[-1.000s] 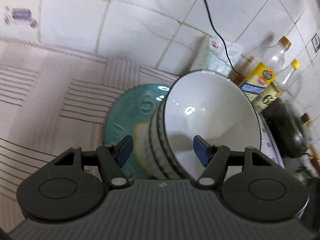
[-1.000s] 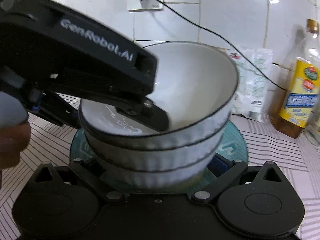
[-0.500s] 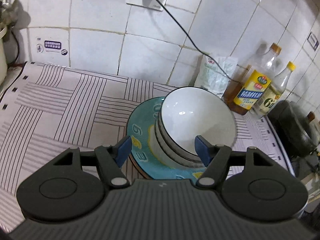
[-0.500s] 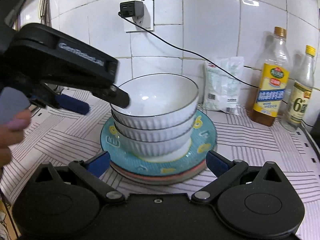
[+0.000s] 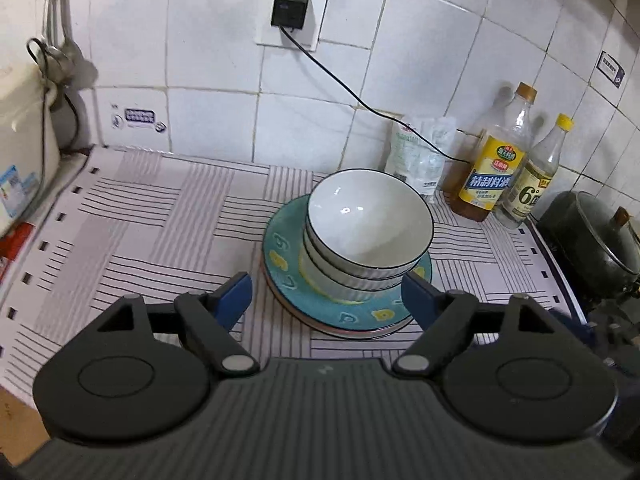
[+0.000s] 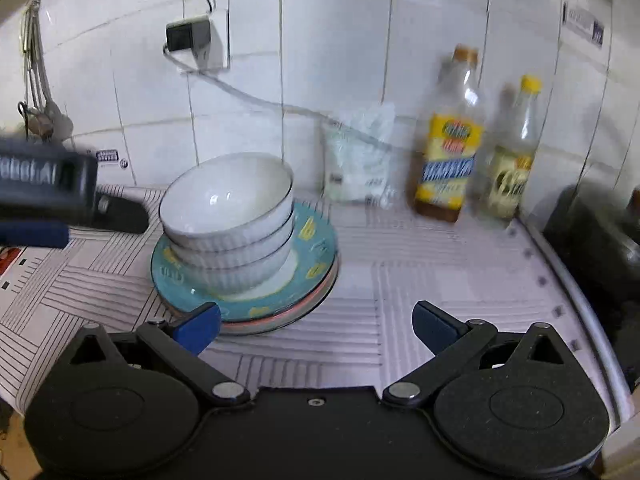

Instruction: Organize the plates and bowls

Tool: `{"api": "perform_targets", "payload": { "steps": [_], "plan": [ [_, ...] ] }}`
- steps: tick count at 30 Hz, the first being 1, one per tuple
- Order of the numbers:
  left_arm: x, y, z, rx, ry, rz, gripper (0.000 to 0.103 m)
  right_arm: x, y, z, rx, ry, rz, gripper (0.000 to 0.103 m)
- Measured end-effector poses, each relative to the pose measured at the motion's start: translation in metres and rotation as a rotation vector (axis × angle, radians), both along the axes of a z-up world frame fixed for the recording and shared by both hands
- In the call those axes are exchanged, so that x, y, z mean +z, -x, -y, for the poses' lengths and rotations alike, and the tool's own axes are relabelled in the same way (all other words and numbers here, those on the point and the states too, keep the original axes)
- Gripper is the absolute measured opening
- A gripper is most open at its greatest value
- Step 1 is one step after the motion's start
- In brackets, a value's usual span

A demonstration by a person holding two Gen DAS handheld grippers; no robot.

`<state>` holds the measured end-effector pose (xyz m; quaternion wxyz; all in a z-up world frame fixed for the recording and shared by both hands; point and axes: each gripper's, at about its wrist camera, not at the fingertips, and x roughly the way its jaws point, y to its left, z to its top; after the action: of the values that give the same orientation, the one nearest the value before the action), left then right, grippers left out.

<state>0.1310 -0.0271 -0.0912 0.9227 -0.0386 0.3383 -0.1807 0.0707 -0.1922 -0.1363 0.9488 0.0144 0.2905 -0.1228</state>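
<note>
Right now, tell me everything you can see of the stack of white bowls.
The stack of white ribbed ceramic bowls holds three nested bowls, each with a thin dark rim line, glossy and empty inside. It stands upright, slightly off-centre on the teal patterned plate, which lies on a pinkish plate beneath. Neither tongs touch it; both are open and clear of it.

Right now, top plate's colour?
Teal with yellow motifs, the top plate under the bowls; clearest in left wrist view.
</note>
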Motion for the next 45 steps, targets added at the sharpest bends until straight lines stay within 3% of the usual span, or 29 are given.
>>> {"api": "perform_targets", "payload": {
  "steps": [6, 8, 11, 14, 16, 23, 26, 29, 36, 41, 45],
  "plan": [
    [0.017, 0.024, -0.007, 0.006, -0.049, 0.018, 0.084, 0.026, 0.018, 0.005, -0.069, 0.006, 0.017, 0.103],
    [0.020, 0.032, -0.008, 0.008, -0.073, 0.020, 0.088, 0.033, 0.022, 0.005, -0.089, 0.024, -0.004, 0.103],
    [0.024, 0.041, -0.007, 0.009, -0.101, 0.015, 0.091, 0.042, 0.023, 0.007, -0.151, 0.024, -0.105, 0.103],
    [0.027, 0.051, -0.008, 0.027, -0.143, 0.015, 0.093, 0.051, 0.035, 0.015, -0.151, -0.049, -0.106, 0.103],
    [0.029, 0.057, -0.011, 0.043, -0.167, 0.017, 0.093, 0.059, 0.043, 0.015, -0.156, -0.032, -0.100, 0.103],
    [0.044, 0.075, -0.032, 0.081, -0.137, -0.009, 0.094, 0.075, 0.064, 0.007, -0.108, -0.053, -0.118, 0.103],
    [0.051, 0.083, -0.036, 0.072, -0.154, 0.005, 0.094, 0.077, 0.066, 0.005, -0.159, -0.081, -0.181, 0.103],
    [0.057, 0.091, -0.039, 0.055, -0.166, 0.010, 0.094, 0.078, 0.070, 0.002, -0.166, -0.111, -0.181, 0.103],
    [0.064, 0.105, -0.042, 0.041, -0.196, 0.009, 0.094, 0.085, 0.081, -0.011, -0.130, -0.074, -0.184, 0.103],
    [0.066, 0.109, -0.042, 0.059, -0.265, 0.026, 0.099, 0.088, 0.084, -0.023, -0.104, -0.028, -0.193, 0.103],
    [0.066, 0.107, -0.047, 0.050, -0.253, 0.017, 0.099, 0.089, 0.086, -0.033, -0.073, 0.019, -0.180, 0.103]
  ]
}}
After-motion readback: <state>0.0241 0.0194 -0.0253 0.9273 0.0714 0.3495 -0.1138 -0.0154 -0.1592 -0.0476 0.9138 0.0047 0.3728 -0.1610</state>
